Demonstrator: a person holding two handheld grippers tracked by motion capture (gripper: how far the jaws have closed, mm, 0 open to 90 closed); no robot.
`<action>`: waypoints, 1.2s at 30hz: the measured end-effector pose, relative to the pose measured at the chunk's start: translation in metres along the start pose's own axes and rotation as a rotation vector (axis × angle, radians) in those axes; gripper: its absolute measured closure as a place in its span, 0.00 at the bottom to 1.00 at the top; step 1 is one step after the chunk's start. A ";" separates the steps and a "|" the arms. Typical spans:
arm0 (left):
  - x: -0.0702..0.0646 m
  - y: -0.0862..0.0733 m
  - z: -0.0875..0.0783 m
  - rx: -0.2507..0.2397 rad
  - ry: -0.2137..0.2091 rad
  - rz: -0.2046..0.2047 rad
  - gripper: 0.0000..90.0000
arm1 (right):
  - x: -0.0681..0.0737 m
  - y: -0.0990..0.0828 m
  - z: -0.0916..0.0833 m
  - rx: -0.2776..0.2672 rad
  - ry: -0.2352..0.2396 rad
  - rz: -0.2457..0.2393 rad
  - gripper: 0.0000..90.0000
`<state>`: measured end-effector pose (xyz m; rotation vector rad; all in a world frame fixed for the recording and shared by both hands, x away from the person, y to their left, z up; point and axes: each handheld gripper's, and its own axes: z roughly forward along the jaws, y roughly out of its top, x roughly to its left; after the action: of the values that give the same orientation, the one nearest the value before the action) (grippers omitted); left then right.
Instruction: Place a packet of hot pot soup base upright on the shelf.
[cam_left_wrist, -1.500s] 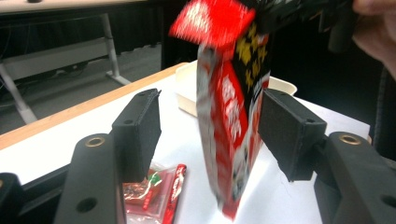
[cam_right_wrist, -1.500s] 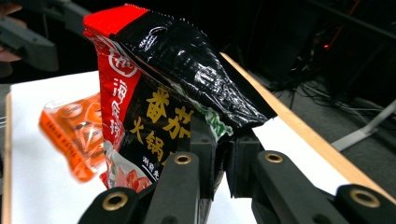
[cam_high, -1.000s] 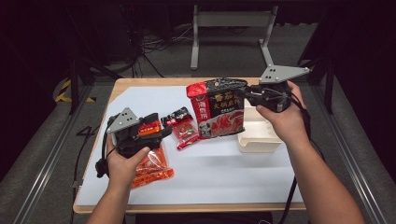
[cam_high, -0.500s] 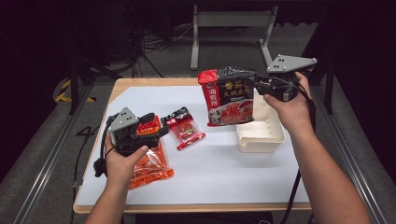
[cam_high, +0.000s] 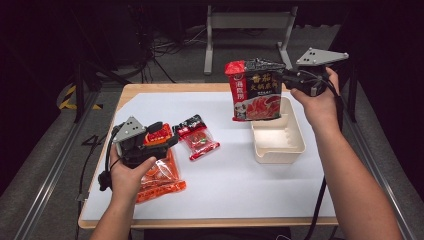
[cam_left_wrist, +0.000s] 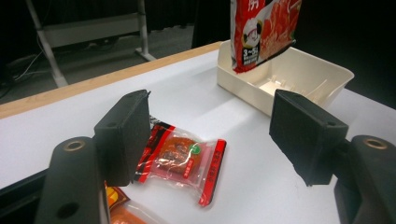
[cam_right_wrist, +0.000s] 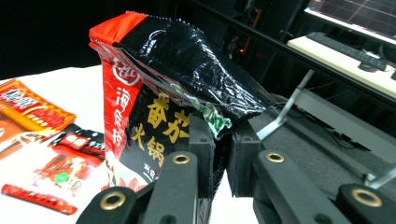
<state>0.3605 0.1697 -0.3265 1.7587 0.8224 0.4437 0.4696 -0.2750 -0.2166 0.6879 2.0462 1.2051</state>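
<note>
Your right gripper (cam_high: 280, 75) pinches the top edge of the big soup-base pouch (cam_high: 255, 92), red and black with gold characters, crinkled glossy foil. It hangs clear of the bench (cam_high: 240, 185), above the cream tray (cam_high: 278, 140). Its lower half is cut off in the right gripper view. Your left gripper (cam_left_wrist: 210, 128) has its jaws spread, empty, over the small red sachet (cam_left_wrist: 184, 158); the print there is unreadable.

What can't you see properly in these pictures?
- Orange packet: in the high view, the left hand and left tongs cover its top.
- Big red bag: its small print is too tiny in the high view; the left gripper view cuts off its top.
- Cream tray: the hanging bag hides its far end.
</note>
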 end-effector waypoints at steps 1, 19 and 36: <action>0.000 0.000 0.000 0.000 0.002 -0.002 0.34 | -0.002 -0.001 0.000 -0.002 -0.006 0.004 0.92; 0.005 -0.003 0.002 0.011 0.008 -0.013 0.33 | -0.034 -0.016 0.010 -0.014 -0.098 0.050 0.91; 0.006 -0.004 0.003 0.017 0.003 -0.016 0.33 | -0.048 -0.028 0.012 -0.003 -0.159 0.075 0.91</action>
<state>0.3656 0.1728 -0.3320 1.7659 0.8440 0.4299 0.5068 -0.3152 -0.2326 0.8381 1.9013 1.1565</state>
